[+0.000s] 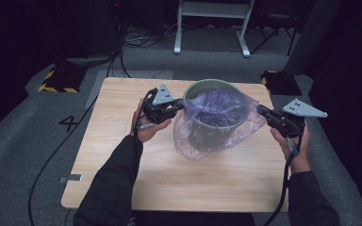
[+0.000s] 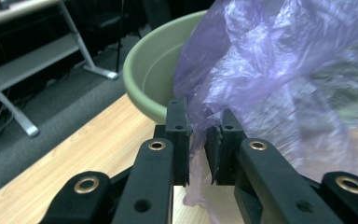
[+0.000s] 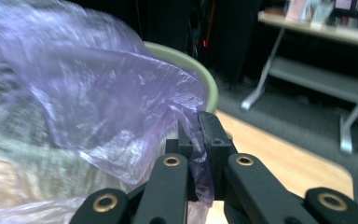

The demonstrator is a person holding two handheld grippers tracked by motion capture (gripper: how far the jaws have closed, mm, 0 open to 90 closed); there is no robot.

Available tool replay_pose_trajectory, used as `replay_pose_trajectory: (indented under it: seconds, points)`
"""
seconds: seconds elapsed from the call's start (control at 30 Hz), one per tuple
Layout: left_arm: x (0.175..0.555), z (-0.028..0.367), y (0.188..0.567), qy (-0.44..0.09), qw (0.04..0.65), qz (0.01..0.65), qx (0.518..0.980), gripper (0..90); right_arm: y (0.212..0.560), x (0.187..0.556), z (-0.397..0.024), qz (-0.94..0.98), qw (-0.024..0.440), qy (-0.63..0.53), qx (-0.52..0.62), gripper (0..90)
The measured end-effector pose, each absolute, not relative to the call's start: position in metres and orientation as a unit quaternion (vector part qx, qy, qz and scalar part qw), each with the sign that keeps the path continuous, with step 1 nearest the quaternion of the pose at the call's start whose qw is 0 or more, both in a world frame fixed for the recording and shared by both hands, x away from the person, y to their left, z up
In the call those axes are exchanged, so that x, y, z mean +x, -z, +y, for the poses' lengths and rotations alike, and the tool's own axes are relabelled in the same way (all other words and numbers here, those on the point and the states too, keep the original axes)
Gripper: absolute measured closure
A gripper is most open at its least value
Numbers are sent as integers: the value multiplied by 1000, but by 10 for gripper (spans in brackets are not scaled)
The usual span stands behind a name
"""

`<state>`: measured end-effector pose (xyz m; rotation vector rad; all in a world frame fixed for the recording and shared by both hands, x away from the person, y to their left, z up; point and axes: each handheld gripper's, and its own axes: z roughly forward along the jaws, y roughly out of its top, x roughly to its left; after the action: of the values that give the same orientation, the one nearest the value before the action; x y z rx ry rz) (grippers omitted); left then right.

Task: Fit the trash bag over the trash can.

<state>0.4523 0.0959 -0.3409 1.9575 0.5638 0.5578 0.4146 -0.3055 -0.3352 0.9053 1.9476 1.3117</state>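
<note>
High view showed my left hand-held gripper (image 1: 175, 107) and right hand-held gripper (image 1: 262, 112) each pinching the purple bag (image 1: 217, 123) stretched over the green tub (image 1: 202, 85).

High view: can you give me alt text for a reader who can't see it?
Two hand-held grippers, the left gripper and the right gripper, each pinch one side of a thin purple plastic bag stretched over a green bucket. The bucket stands on a wooden table, with the person's dark sleeves entering from below.
</note>
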Motion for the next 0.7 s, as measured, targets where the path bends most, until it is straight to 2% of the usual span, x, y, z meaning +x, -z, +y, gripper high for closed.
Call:
replay_pose_trajectory:
  seconds: [0.33,0.47,0.53,0.7]
  points:
    - [487,100,354,-224,477,284,801,829,351,448,-310,745,276,-456,400,900]
    - [497,98,361,-223,470,296,801,850,357,456,-312,746,270,-449,411,900]
    - [500,96,363,-229,470,297,799,891,361,460,-312,746,264,-448,416,900]
    - [509,92,369,-216,473,297,801,896,368,468,-308,750,259,-444,417,900]
